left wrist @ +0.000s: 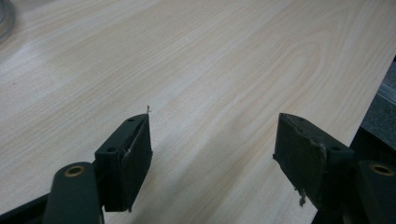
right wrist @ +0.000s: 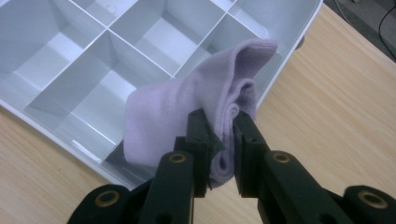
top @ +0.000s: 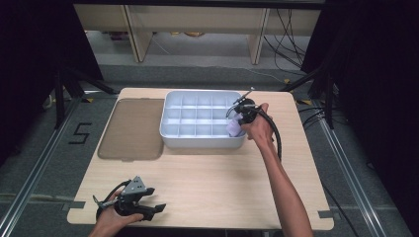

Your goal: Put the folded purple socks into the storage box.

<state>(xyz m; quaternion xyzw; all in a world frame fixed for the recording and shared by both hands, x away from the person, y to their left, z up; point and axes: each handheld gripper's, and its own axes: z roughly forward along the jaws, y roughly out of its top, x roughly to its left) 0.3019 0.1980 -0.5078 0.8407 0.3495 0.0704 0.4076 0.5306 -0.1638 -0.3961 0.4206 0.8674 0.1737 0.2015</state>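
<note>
A white divided box [top: 170,129] [right wrist: 289,56] with several compartments stands at the back middle of the wooden table. My right gripper [top: 236,122] [right wrist: 223,140] is shut on a folded lilac cloth [top: 233,128] [right wrist: 187,112], which hangs over the box's near right corner compartment. At the table's front left corner rests my left gripper [top: 155,210] [left wrist: 212,140], open, with bare wood between its jaws.
A flat brownish translucent lid [top: 132,129] lies left of the box. The table's right edge [top: 316,163] drops to a grey floor with cables. Wooden furniture legs stand beyond the table's far edge.
</note>
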